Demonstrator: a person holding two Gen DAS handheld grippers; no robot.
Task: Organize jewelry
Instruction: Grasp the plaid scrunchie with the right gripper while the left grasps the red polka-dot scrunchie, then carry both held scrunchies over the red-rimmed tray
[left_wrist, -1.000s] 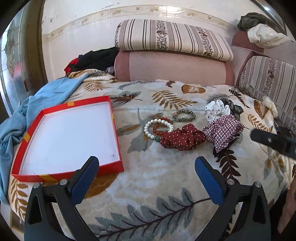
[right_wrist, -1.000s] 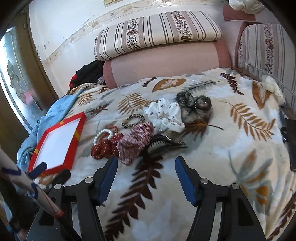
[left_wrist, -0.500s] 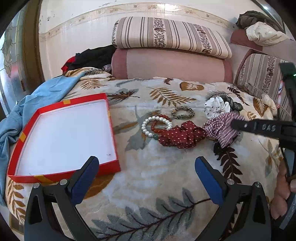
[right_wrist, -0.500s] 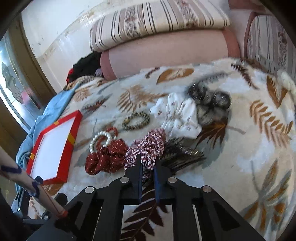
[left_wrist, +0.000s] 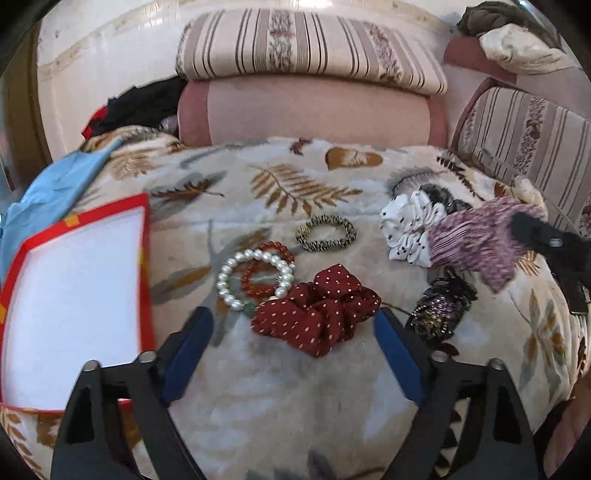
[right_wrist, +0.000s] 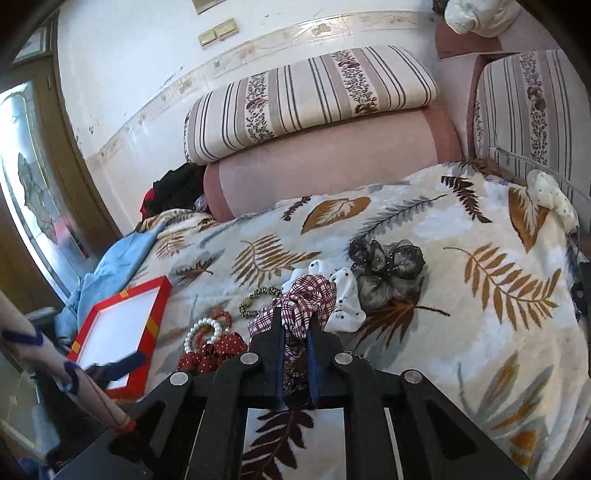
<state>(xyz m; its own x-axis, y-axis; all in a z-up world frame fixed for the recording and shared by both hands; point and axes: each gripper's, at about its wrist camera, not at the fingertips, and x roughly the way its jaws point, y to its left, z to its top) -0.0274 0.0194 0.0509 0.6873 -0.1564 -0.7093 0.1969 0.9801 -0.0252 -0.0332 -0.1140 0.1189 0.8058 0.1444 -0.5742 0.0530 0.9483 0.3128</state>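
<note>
Since a second earlier, the plaid scrunchie (right_wrist: 310, 295) had left the leaf-print blanket (right_wrist: 480, 332), pinched in the right gripper (right_wrist: 295, 332). The left gripper (left_wrist: 291, 328) had come up to the red polka-dot scrunchie (left_wrist: 317, 314), its jaws just narrowing but spread clear either side. The pearl bracelet (left_wrist: 236, 277) lay beside it, the red tray (left_wrist: 146, 266) farther left.

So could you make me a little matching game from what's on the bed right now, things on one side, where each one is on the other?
Things:
1. plaid scrunchie
2. red dotted scrunchie
3. pearl bracelet
4. red box

Places:
A. left edge of the blanket
B. between the open left gripper's fingers
C. overlapping an orange bead bracelet
D. clamped in the right gripper

Pairs: 1-D, 2-B, 3-C, 4-A
</note>
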